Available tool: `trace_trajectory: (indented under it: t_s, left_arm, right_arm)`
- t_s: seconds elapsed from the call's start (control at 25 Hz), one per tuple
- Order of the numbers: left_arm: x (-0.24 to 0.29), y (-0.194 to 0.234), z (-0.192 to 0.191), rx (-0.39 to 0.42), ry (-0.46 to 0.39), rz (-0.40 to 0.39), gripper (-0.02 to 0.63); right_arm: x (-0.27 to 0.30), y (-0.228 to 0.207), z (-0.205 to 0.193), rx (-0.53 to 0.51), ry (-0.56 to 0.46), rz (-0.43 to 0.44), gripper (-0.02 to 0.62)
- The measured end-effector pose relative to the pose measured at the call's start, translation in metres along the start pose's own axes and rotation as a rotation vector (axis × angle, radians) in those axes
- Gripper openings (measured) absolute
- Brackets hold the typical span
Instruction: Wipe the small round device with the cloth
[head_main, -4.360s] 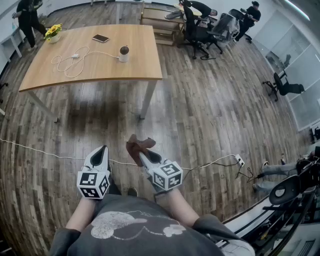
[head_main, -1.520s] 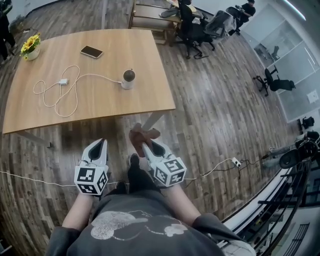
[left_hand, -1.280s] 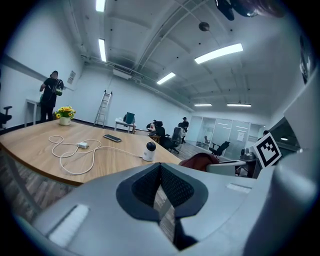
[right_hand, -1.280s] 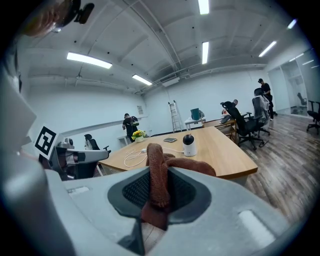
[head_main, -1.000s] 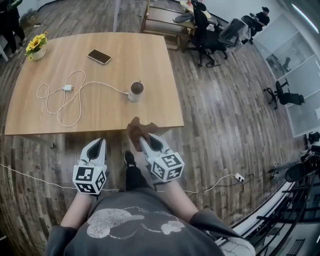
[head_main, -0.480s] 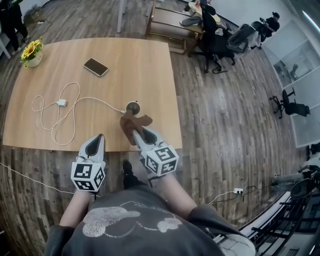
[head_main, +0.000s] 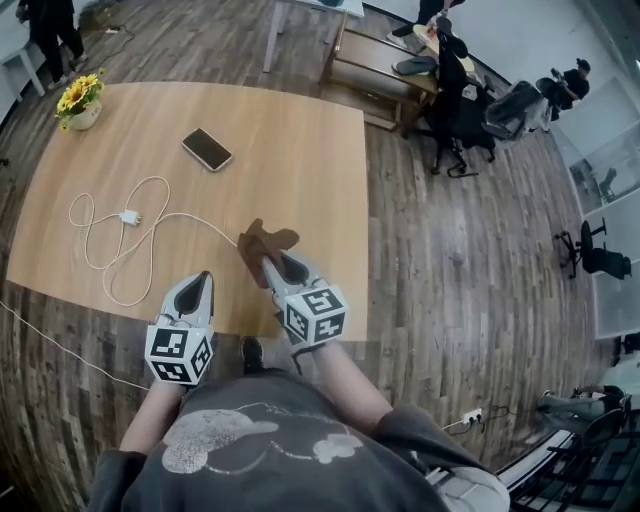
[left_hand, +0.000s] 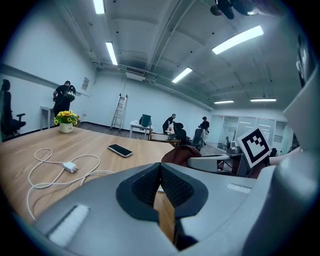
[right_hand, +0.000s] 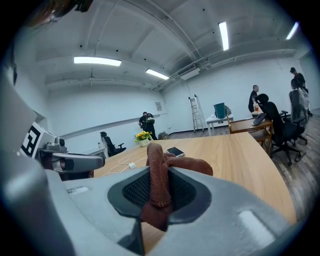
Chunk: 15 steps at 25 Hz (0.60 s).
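A brown cloth (head_main: 262, 243) is pinched in my right gripper (head_main: 273, 264), which is held over the wooden table (head_main: 310, 150) near its front edge. In the right gripper view the cloth (right_hand: 159, 176) stands bunched between the shut jaws. The small round device shows in no view; the cloth and right gripper cover the spot where the white cable (head_main: 190, 218) ends. My left gripper (head_main: 200, 282) is shut with nothing in it, over the table's front edge and to the left of the right one. The left gripper view shows the cloth (left_hand: 178, 152) just ahead to the right.
A phone (head_main: 207, 149) lies farther back on the table. The cable runs in loops with a plug (head_main: 130, 216) at the left. A pot of yellow flowers (head_main: 80, 98) stands at the far left corner. Office chairs (head_main: 465, 105) and people are beyond the table.
The table has come closer. My right gripper has carried the cloth forward over the table to where the round device stood, and the device is now hidden. The left gripper stays shut.
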<state>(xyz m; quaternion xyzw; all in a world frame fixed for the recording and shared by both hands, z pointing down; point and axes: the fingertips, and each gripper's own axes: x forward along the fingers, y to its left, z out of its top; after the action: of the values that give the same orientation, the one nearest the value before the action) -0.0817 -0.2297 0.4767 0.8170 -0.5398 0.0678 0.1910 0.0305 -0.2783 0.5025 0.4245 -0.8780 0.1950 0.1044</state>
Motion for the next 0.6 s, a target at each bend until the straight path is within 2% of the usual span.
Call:
trace_trajectory:
  t_s: [0.36, 0.6]
  left_arm:
    - [0.03, 0.001, -0.001, -0.004, 0.026, 0.003, 0.02]
    - [0.038, 0.002, -0.003, -0.01, 0.036, -0.018, 0.02]
  right_arm:
    - [-0.004, -0.036, -0.001, 0.044, -0.001, -0.015, 0.066]
    - [-0.02, -0.064, -0.011, 0.085, 0.006, -0.107, 0.066]
